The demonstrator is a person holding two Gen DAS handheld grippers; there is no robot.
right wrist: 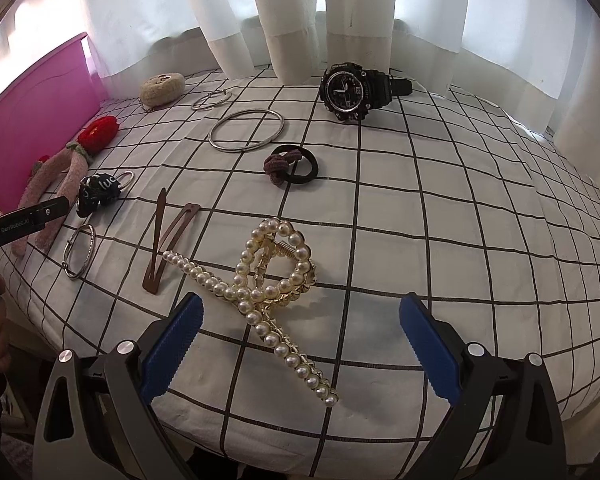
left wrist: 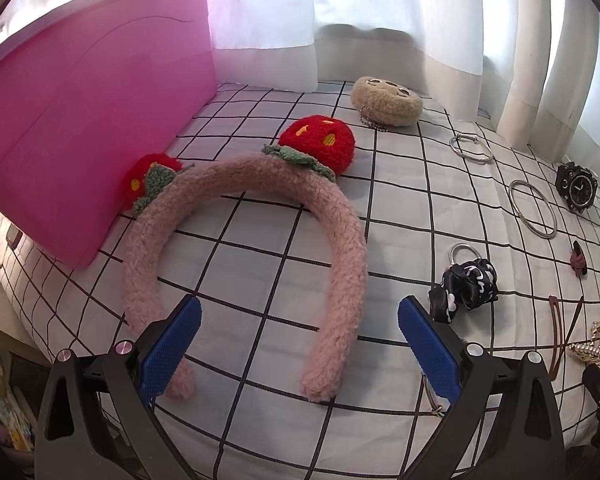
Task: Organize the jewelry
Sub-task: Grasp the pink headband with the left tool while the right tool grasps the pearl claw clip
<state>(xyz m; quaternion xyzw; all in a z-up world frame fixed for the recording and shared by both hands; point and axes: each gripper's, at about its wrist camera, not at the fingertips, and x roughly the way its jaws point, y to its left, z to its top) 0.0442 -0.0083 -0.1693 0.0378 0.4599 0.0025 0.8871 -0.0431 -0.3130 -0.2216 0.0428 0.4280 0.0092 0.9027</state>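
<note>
The left gripper [left wrist: 300, 350] has its ribbed blue fingers spread wide around the 2 ends of a fuzzy pink headband [left wrist: 252, 240] topped with knitted strawberries, lying beside a pink plastic bin [left wrist: 80, 120] on the grid-patterned sheet [right wrist: 420, 240]. The right gripper [right wrist: 300, 350] is likewise released over a looped pearl hair claw [right wrist: 268, 280].

Headband [left wrist: 244, 240] lies beside bin [left wrist: 100, 120], watch [right wrist: 354, 90] far right.
</note>
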